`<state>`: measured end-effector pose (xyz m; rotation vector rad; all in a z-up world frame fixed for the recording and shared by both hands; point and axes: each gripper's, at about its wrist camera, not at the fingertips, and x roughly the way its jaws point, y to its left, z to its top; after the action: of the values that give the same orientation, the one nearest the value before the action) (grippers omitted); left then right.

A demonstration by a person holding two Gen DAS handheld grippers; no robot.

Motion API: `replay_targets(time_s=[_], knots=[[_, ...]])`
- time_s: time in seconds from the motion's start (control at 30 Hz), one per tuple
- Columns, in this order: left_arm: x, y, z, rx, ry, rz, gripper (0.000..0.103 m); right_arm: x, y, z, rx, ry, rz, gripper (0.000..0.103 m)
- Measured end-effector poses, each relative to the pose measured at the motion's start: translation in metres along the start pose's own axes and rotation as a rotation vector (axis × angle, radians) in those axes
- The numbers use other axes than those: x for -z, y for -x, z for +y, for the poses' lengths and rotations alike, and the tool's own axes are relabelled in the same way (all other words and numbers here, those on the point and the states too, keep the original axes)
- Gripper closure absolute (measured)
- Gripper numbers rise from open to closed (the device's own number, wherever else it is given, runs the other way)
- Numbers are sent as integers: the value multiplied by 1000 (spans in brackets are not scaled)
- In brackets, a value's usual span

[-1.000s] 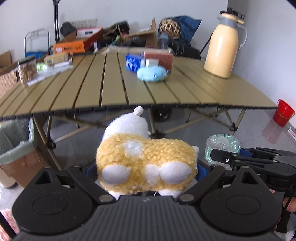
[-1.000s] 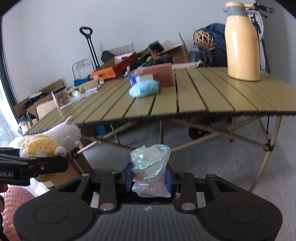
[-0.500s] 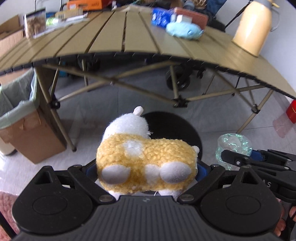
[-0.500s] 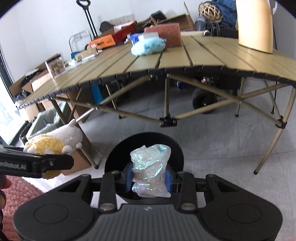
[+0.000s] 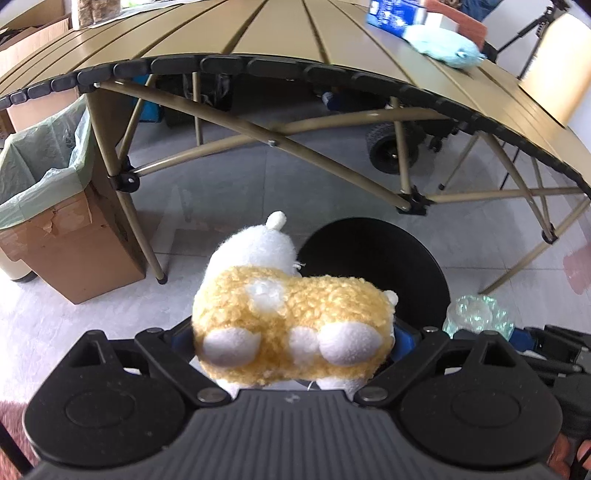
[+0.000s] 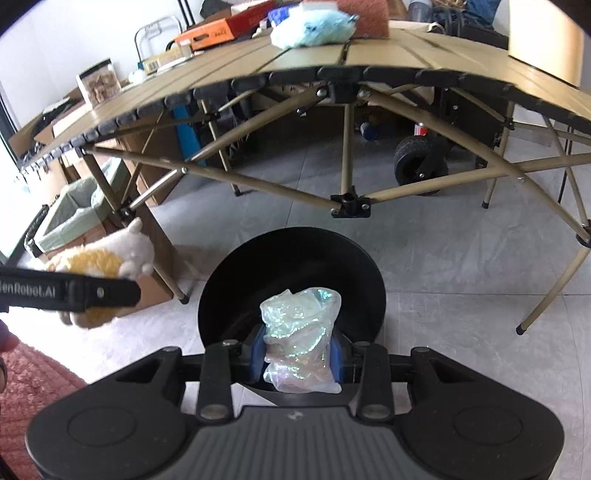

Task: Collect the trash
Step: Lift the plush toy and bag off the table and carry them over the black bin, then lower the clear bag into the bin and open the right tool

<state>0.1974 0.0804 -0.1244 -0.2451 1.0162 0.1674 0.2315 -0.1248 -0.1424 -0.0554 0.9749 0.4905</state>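
Observation:
My left gripper (image 5: pixel 291 343) is shut on a yellow and white plush sheep (image 5: pixel 291 314), held above the floor beside a round black bin (image 5: pixel 373 273). In the right wrist view the plush sheep (image 6: pixel 99 266) and the left gripper's finger (image 6: pixel 74 293) show at the left. My right gripper (image 6: pixel 297 354) is shut on a crumpled iridescent plastic wrapper (image 6: pixel 299 339), right over the black bin (image 6: pixel 291 288). That wrapper (image 5: pixel 478 315) also shows at the right of the left wrist view.
A slatted folding table (image 5: pixel 280 40) stands ahead, with a light blue plush (image 6: pixel 314 27), boxes and a thermos on it. A cardboard box lined with a green bag (image 5: pixel 48 206) sits by the table's left leg. A wheeled cart (image 6: pixel 421 166) is under the table. A pink rug (image 6: pixel 33 384) lies at the lower left.
Both grippers have come down and tipped downward, away from the tabletop. The black bin on the floor has come into view under them. Both still hold their items.

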Motion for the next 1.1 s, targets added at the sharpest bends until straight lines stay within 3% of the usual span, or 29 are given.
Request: replay_targets(time_s=[0.27,0.6,1.1], knots=[[-9,-23,13,-14,46,17,7,-15,-29,13,-2,43,46,70],[-18,-47,35,-86,90,27,7,-32,-70,25,27,68,99,69],[-21,-64,51,-176,111,44,7,-31,-134,32,62,59,192,69]])
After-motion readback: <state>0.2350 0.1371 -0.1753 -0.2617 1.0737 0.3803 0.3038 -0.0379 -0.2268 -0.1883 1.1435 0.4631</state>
